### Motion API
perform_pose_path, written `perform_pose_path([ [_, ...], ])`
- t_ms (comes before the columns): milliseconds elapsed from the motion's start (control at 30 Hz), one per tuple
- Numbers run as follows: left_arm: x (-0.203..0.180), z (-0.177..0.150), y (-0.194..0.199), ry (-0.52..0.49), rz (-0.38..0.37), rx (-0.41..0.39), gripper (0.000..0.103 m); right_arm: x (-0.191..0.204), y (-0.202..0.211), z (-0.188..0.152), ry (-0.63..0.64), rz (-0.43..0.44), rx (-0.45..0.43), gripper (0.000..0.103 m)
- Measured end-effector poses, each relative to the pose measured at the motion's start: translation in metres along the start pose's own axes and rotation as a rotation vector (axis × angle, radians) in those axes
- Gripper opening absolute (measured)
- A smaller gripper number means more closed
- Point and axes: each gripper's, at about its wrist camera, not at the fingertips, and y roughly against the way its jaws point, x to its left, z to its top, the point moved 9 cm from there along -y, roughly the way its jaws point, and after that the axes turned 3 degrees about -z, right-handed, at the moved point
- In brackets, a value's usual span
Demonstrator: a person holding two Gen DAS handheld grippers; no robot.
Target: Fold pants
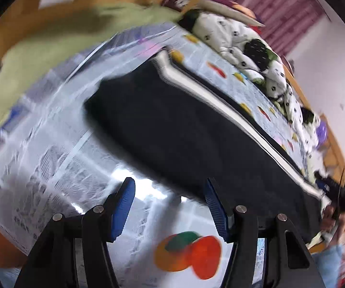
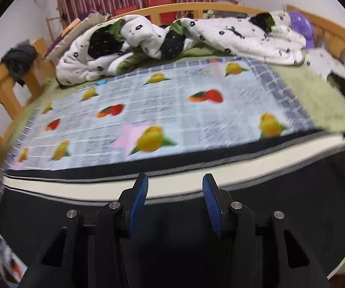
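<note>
Black pants (image 1: 172,129) with a white side stripe (image 1: 220,98) lie flat along the fruit-print mat (image 1: 76,148) on the bed. My left gripper (image 1: 170,192) is open and empty, just above the mat at the pants' near edge. In the right wrist view the pants (image 2: 52,206) stretch across the front, stripe (image 2: 244,163) on the far side. My right gripper (image 2: 175,189) is open and empty over the pants, near the stripe. The right gripper also shows in the left wrist view (image 1: 335,192), at the far end of the pants.
A crumpled white quilt with black spots (image 2: 172,38) lies along the far side of the bed, also in the left wrist view (image 1: 244,48). A green sheet (image 1: 28,55) lies under the mat. A wooden bed rail (image 2: 196,8) runs round the bed. A purple pillow (image 2: 302,24) sits far right.
</note>
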Motion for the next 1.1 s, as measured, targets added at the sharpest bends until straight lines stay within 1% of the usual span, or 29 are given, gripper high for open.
perform_pose_path([
  [67, 0.010, 0.008, -0.003, 0.044, -0.050, -0.024, 0.056, 0.013, 0.006, -0.014, -0.033, 0.038, 0.018, 0.047],
  [133, 0.019, 0.017, -0.009, 0.101, -0.093, -0.033, 0.056, 0.024, 0.009, -0.024, -0.049, 0.072, 0.037, 0.047],
  [167, 0.022, 0.021, -0.012, 0.126, -0.108, -0.040, 0.055, 0.029, 0.010, -0.028, -0.059, 0.083, 0.040, 0.047],
  [200, 0.025, 0.027, -0.016, 0.155, -0.112, -0.049, 0.053, 0.031, 0.011, -0.032, -0.064, 0.087, 0.041, 0.047],
  [267, 0.025, 0.037, -0.024, 0.173, -0.112, -0.054, 0.052, 0.036, 0.013, -0.037, -0.067, 0.089, 0.040, 0.047],
  [367, 0.026, 0.052, -0.036, 0.170, -0.105, -0.074, 0.050, 0.039, 0.014, -0.041, -0.057, 0.080, 0.038, 0.047],
  [433, 0.027, 0.056, -0.038, 0.178, -0.097, -0.092, 0.045, 0.038, 0.013, -0.043, -0.045, 0.080, 0.045, 0.047],
  [533, 0.033, 0.060, -0.038, 0.226, -0.094, -0.093, 0.043, 0.031, 0.013, -0.046, -0.039, 0.076, 0.052, 0.047],
  [567, 0.034, 0.059, -0.037, 0.227, -0.087, -0.090, 0.041, 0.029, 0.014, -0.047, -0.038, 0.075, 0.051, 0.047],
  [600, 0.033, 0.059, -0.036, 0.217, -0.060, -0.086, 0.037, 0.025, 0.014, -0.048, -0.034, 0.072, 0.050, 0.047],
  [700, 0.032, 0.063, -0.034, 0.145, 0.096, -0.116, 0.013, 0.015, 0.017, -0.050, -0.016, 0.053, 0.044, 0.047],
  [733, 0.026, 0.065, -0.033, 0.106, 0.136, -0.121, 0.013, 0.009, 0.018, -0.052, -0.007, 0.042, 0.041, 0.047],
  [800, 0.012, 0.072, -0.024, 0.042, 0.211, -0.160, 0.012, 0.000, 0.021, -0.053, -0.006, 0.036, 0.039, 0.047],
  [833, 0.004, 0.077, -0.017, 0.001, 0.265, -0.190, 0.012, -0.005, 0.023, -0.054, -0.009, 0.038, 0.037, 0.047],
  [900, -0.021, 0.086, -0.003, -0.082, 0.329, -0.254, 0.012, -0.015, 0.027, -0.053, -0.019, 0.034, 0.025, 0.047],
  [967, -0.058, 0.094, 0.006, -0.182, 0.330, -0.292, 0.012, -0.028, 0.031, -0.052, -0.028, 0.015, 0.012, 0.047],
  [1033, -0.104, 0.096, 0.012, -0.303, 0.326, -0.317, 0.010, -0.044, 0.034, -0.050, -0.047, -0.005, 0.000, 0.047],
  [1067, -0.137, 0.093, 0.012, -0.386, 0.321, -0.327, 0.010, -0.050, 0.036, -0.049, -0.057, -0.013, -0.006, 0.047],
  [1100, -0.159, 0.089, 0.012, -0.439, 0.318, -0.332, 0.010, -0.059, 0.039, -0.048, -0.066, -0.026, -0.015, 0.047],
])
